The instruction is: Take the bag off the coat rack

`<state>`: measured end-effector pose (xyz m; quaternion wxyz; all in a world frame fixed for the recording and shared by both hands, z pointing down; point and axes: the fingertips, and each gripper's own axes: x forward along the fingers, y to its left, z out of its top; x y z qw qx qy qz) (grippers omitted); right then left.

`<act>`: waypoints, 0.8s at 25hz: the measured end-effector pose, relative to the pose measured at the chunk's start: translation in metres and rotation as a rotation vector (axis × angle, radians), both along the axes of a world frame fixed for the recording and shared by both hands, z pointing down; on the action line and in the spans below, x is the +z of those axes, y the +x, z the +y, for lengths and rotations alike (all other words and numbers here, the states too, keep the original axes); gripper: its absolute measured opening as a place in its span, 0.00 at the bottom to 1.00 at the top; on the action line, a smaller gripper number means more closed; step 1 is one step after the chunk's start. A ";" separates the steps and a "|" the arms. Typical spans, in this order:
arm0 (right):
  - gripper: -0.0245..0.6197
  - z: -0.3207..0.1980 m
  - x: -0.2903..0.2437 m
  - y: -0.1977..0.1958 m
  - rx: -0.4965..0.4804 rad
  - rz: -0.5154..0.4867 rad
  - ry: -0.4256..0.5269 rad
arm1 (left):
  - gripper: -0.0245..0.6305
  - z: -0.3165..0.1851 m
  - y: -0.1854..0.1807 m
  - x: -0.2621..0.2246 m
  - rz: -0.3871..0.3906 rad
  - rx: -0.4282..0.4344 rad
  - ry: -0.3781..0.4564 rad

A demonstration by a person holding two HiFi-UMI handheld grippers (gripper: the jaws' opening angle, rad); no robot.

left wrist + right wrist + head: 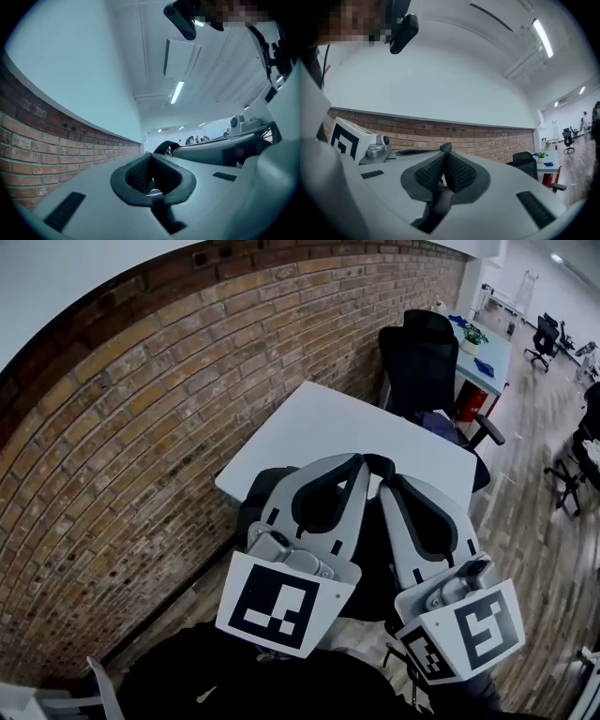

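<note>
well, bag and coat rack: neither shows in any view, so which way the bag lies from the grippers, how its long axis hangs and which hand is nearer cannot be told; my guess is the rack has to be brought into sight before any reach.
left gripper (357,465): held out ahead and about level, just beside the other gripper; jaws closed.
left pads (136,174): meet at the tips, only a small gap lower down, nothing between them.
right gripper (392,486): side by side with the left one, pointing the same way; jaws closed.
right pads (429,176): pressed together at the tips, gripping nothing.
dark shape (255,510): just under the left gripper, at the near edge of the table; too hidden to name.
white table (356,423): straight ahead of both sets of jaws and below them, its top bare.
brick wall (141,427): along the left of the left gripper, running away ahead, beside the table.
black office chair (417,362): beyond the table, ahead and a little right of the right gripper.
far desk (490,362): behind the chair, with a small plant on it, well apart from both grippers.
</note>
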<state>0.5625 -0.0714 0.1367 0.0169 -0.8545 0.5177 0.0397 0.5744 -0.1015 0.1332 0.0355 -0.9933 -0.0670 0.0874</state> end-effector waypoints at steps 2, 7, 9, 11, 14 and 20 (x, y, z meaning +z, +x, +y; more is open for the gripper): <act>0.09 0.000 -0.006 0.000 0.006 0.026 0.022 | 0.05 0.000 0.001 -0.008 0.031 0.016 0.008; 0.09 -0.005 -0.059 0.022 -0.016 0.096 0.032 | 0.05 -0.005 0.020 -0.055 0.086 0.004 -0.007; 0.09 -0.007 -0.077 0.035 -0.030 0.130 0.027 | 0.05 -0.008 0.033 -0.072 0.103 -0.006 -0.014; 0.09 -0.008 -0.087 0.047 -0.045 0.168 0.028 | 0.05 -0.009 0.044 -0.082 0.130 -0.021 -0.014; 0.09 -0.012 -0.090 0.063 -0.084 0.216 0.026 | 0.05 -0.012 0.059 -0.084 0.152 -0.065 -0.022; 0.09 -0.031 -0.043 0.106 -0.178 0.158 0.023 | 0.05 -0.032 0.100 -0.037 0.078 -0.151 -0.064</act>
